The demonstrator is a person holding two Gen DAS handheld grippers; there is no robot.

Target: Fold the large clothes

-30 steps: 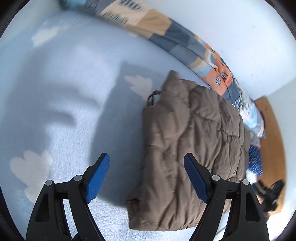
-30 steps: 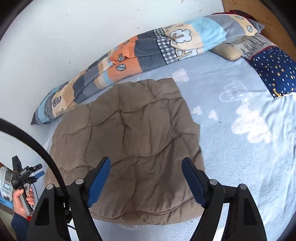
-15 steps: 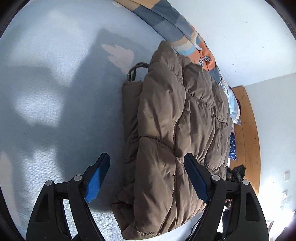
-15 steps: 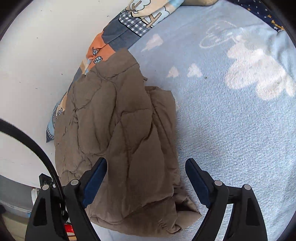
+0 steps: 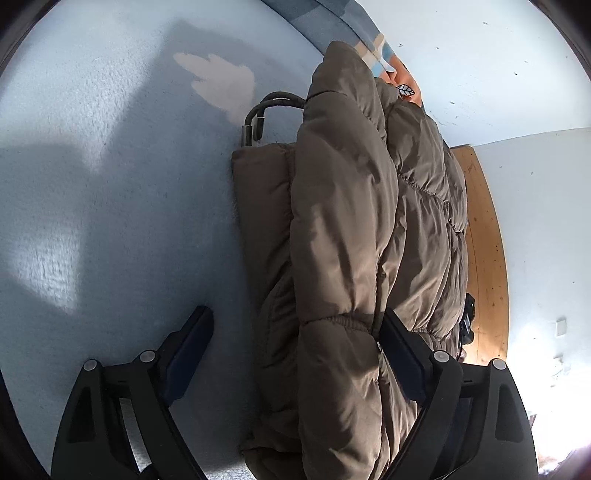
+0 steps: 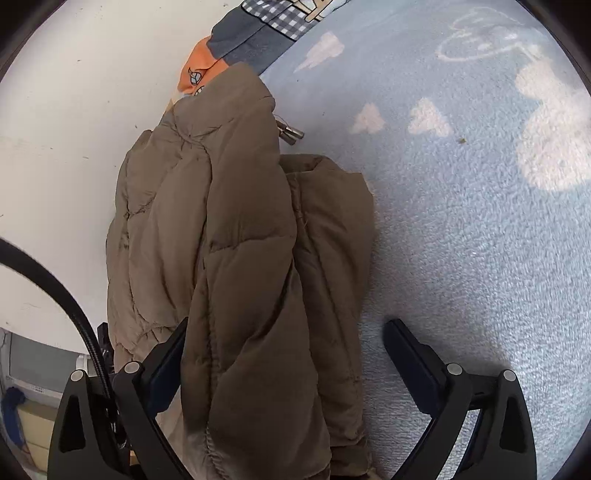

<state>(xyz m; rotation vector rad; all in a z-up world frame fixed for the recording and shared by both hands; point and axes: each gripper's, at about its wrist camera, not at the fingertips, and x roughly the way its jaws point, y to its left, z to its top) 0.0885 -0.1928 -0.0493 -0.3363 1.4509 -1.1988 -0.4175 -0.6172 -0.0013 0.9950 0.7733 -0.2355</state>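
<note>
— Jacket [image 5: 343, 258], where is it?
— Folded in a brown, puffy stack on the light blue blanket [image 5: 110, 184], against the patchwork quilt [image 6: 258, 22] by the wall.
— Grippers?
— Left gripper [image 5: 299, 343] and right gripper [image 6: 284, 350] both gape wide, jacket folds bulging between their blue pads, nothing clamped.
— Any containers, labels, writing?
— None readable; only a metal-tipped drawcord [image 5: 258, 114].

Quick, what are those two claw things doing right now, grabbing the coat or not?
Left gripper: open, jaws straddling the brown jacket, not clamped.
Right gripper: open, jaws around the jacket's edge, not clamped.
</note>
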